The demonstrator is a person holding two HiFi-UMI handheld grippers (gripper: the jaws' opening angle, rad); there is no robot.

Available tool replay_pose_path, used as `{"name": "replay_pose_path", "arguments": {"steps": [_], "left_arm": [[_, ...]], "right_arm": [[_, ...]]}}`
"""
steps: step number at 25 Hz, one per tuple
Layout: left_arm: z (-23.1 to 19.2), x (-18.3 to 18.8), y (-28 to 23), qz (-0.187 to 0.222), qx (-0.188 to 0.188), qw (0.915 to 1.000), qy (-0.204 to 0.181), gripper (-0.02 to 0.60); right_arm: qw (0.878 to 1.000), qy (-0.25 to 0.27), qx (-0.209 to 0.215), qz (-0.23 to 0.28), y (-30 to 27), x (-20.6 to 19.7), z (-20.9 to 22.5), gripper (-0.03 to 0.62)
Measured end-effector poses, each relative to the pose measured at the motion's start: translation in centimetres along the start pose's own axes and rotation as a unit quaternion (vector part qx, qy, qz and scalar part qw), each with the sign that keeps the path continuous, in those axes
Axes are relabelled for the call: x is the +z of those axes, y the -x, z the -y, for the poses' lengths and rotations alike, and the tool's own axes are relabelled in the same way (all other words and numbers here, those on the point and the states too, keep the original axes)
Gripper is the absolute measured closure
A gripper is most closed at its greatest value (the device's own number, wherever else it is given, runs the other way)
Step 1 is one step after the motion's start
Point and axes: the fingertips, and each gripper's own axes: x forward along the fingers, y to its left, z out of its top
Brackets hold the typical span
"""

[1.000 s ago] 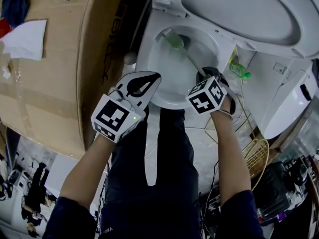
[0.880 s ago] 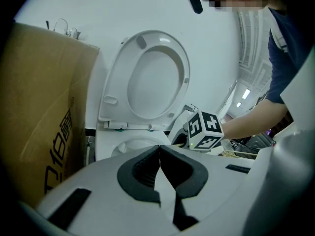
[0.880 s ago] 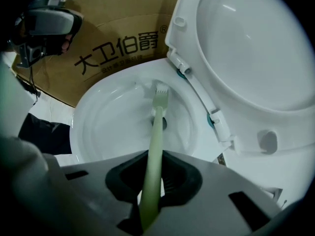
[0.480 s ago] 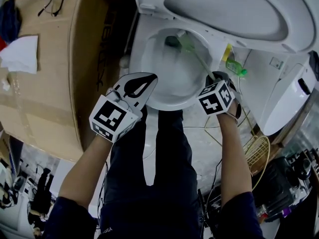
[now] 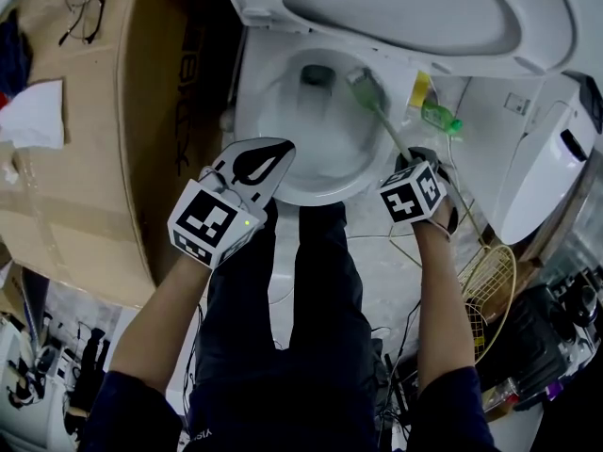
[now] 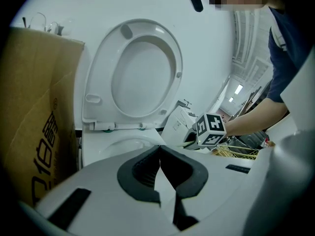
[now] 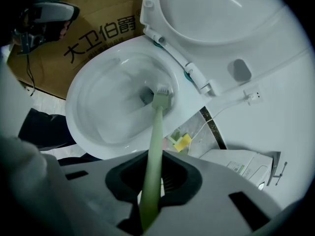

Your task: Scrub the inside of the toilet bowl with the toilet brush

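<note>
One scrubbing sweep is progressing: the toilet brush (image 5: 366, 88) is crossing the toilet bowl (image 5: 316, 194) from left of the drain (image 5: 316, 75) to its right. Fingers of the right gripper (image 7: 153, 186) are clamping the handle; the left gripper (image 6: 159, 178) is idling with fingers closed, empty.

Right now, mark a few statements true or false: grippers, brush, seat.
1. The right gripper is shut on the toilet brush. True.
2. The brush's head is outside the toilet bowl. False: it is down inside the bowl.
3. The left gripper holds a sponge. False: it is shut with nothing in it, above the bowl's front rim.
4. The toilet seat is raised. True.
</note>
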Motion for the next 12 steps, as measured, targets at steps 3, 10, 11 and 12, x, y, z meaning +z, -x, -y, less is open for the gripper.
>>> {"name": "replay_pose_path", "arguments": {"steps": [3, 10, 11, 12], "left_arm": [[0.4, -0.2, 0.2, -0.001, -0.002, 1.0000, -0.003, 0.551], [1.4, -0.7, 1.0, -0.001, -0.002, 1.0000, -0.008, 0.551], [1.6, -0.8, 1.2, -0.001, -0.001, 1.0000, -0.009, 0.551], [1.8, -0.9, 1.3, -0.001, -0.001, 1.0000, -0.009, 0.551]], "right_arm": [[1.000, -0.002, 0.006, -0.005, 0.0, -0.8, -1.0, 0.548], [0.999, 0.020, 0.036, -0.028, -0.1, -4.0, -5.4, 0.548], [0.998, 0.023, 0.042, -0.030, -0.1, -4.5, -6.3, 0.548], [0.998, 0.025, 0.048, -0.032, -0.1, -5.0, -7.1, 0.548]]}}
